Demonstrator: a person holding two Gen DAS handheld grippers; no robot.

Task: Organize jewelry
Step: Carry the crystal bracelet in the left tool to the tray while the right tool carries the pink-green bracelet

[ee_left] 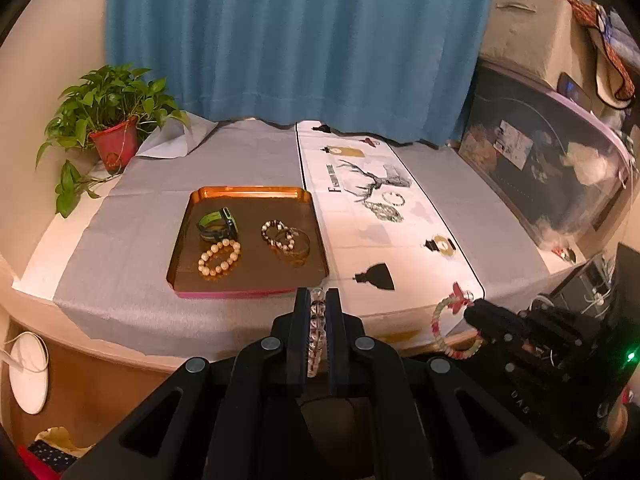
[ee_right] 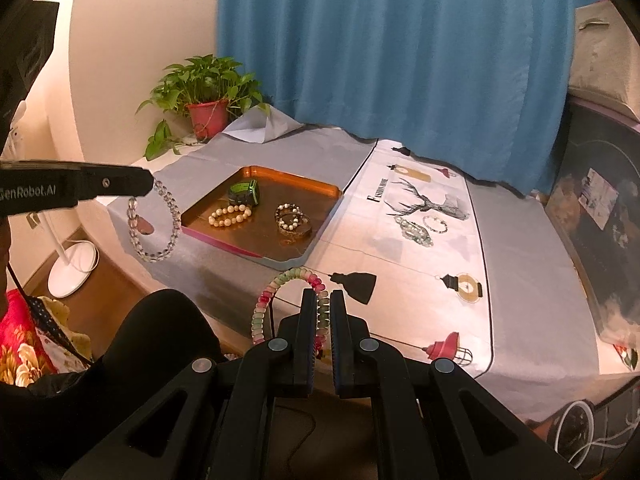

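Note:
My left gripper (ee_left: 317, 294) is shut on a clear bead bracelet (ee_left: 315, 332), which hangs from its tip (ee_right: 154, 220) in the right wrist view, short of the table's near edge. My right gripper (ee_right: 324, 295) is shut on a pink and green bead bracelet (ee_right: 280, 300), also seen in the left wrist view (ee_left: 448, 332). The copper tray (ee_left: 200, 240) holds a green watch (ee_left: 219, 224), a cream bead bracelet (ee_left: 219, 258) and a few dark bracelets (ee_left: 286, 238). Two more bracelets (ee_right: 420, 226) lie on the printed white cloth (ee_right: 440, 248).
A potted plant in a red pot (ee_left: 114, 148) stands at the table's back left. A blue curtain (ee_left: 300, 40) hangs behind. A dark appliance (ee_left: 552, 168) lines the right side. A white lamp base (ee_left: 28, 372) stands on the floor at the left.

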